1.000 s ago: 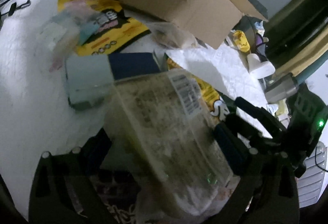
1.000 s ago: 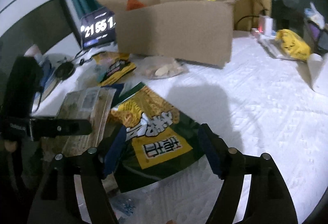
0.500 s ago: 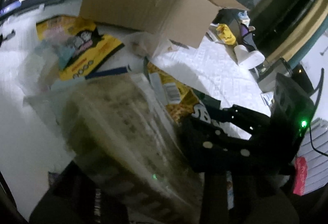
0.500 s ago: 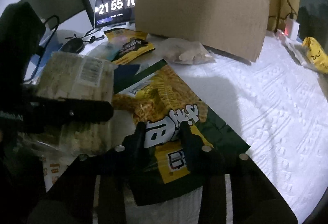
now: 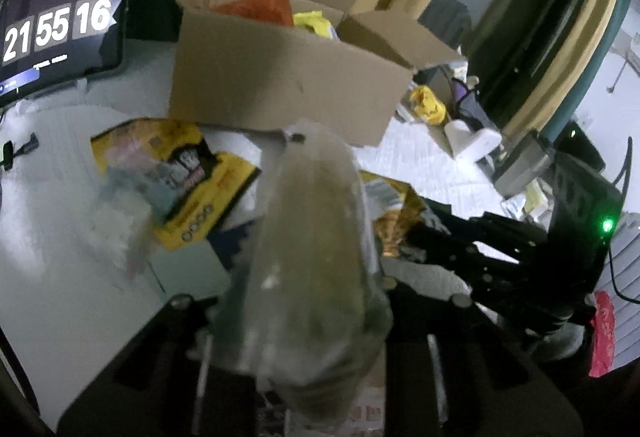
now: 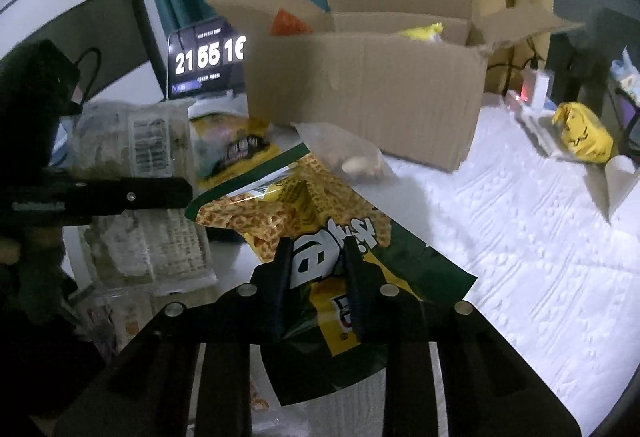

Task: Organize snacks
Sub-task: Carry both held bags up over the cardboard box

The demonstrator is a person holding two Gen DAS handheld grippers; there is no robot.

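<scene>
My left gripper (image 5: 308, 301) is shut on a clear pack of pale snacks (image 5: 316, 257) and holds it up above the table; the pack also shows in the right wrist view (image 6: 136, 173). My right gripper (image 6: 318, 257) is shut on a green and yellow snack bag (image 6: 316, 213) and lifts it off the white cloth. An open cardboard box (image 6: 360, 93) stands behind, with an orange pack (image 6: 286, 23) and a yellow pack (image 6: 420, 31) inside. The box also shows in the left wrist view (image 5: 280, 77).
A yellow and black snack bag (image 5: 180, 177) and a clear bag of pale pieces (image 6: 348, 153) lie before the box. A clock screen (image 5: 56, 29) stands at the back left. A yellow bag (image 6: 584, 133) lies at the far right of the white cloth (image 6: 520, 237).
My right gripper has closed on the green and yellow bag and raised it. My left gripper has lifted the clear pack and tilted it toward the box.
</scene>
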